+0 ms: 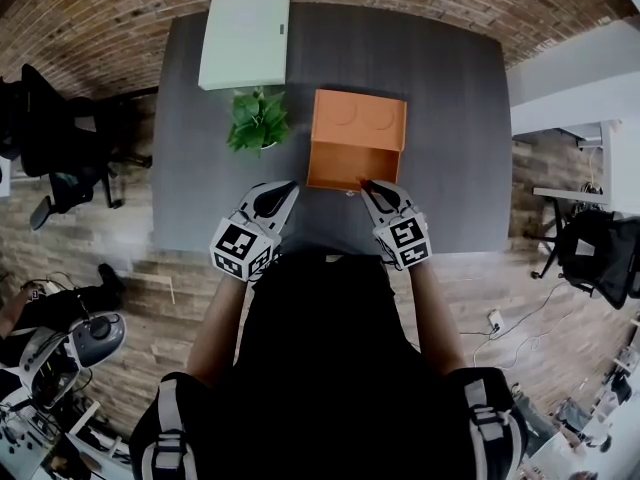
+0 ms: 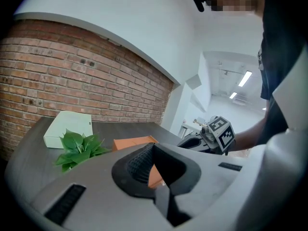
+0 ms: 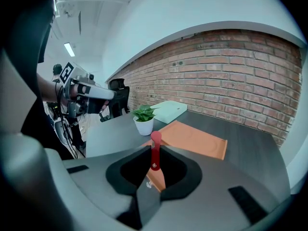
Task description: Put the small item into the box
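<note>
A white flat case lies at the far left corner of the dark bench. A potted green plant stands just in front of it, beside the left wall of the orange box.

Left tongs — jaws together, with nothing between the black pads. In the head view they hover over the near part of the bench, below the plant, with the tips pointing towards the box's near left corner.

The orange box sits open at mid-bench, its flap laid back on the far side.

Right tongs — jaws closed on the small item, a slim red piece with a rounded top. It stands upright in the grip and its top rises clear above the jaw tips. In the head view the tips sit at the near right edge of the box, so the item is at the rim and held in the tongs, not resting inside the box. The two tongs are well apart, one on each side of the box front.
</note>
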{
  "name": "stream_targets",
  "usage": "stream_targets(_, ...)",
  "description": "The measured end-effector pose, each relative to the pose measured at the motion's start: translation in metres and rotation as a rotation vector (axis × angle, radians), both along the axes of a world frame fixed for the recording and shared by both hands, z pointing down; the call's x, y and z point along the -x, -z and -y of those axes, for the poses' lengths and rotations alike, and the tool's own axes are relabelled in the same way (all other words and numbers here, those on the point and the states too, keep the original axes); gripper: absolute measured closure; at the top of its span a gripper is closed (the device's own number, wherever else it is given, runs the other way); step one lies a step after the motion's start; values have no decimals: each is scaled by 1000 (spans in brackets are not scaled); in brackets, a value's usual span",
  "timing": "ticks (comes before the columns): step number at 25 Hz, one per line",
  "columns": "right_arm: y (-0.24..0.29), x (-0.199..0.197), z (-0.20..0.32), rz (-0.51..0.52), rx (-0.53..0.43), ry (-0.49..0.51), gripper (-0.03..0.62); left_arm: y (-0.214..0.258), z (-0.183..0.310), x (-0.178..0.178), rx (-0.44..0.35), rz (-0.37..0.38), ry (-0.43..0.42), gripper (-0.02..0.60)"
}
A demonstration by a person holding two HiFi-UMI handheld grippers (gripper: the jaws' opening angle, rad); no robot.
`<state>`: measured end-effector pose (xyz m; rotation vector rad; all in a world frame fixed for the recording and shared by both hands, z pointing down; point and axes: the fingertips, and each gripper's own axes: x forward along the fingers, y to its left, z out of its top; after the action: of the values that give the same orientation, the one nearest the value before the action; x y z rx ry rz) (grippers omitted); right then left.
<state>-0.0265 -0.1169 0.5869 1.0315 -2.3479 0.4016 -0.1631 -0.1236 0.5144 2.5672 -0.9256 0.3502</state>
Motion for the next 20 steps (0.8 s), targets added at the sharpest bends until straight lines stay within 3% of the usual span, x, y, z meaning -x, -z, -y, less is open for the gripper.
stream_targets(20, -65, 12, 19, -149, 69, 100, 525, -16, 1, 25, 36, 3, 63, 560)
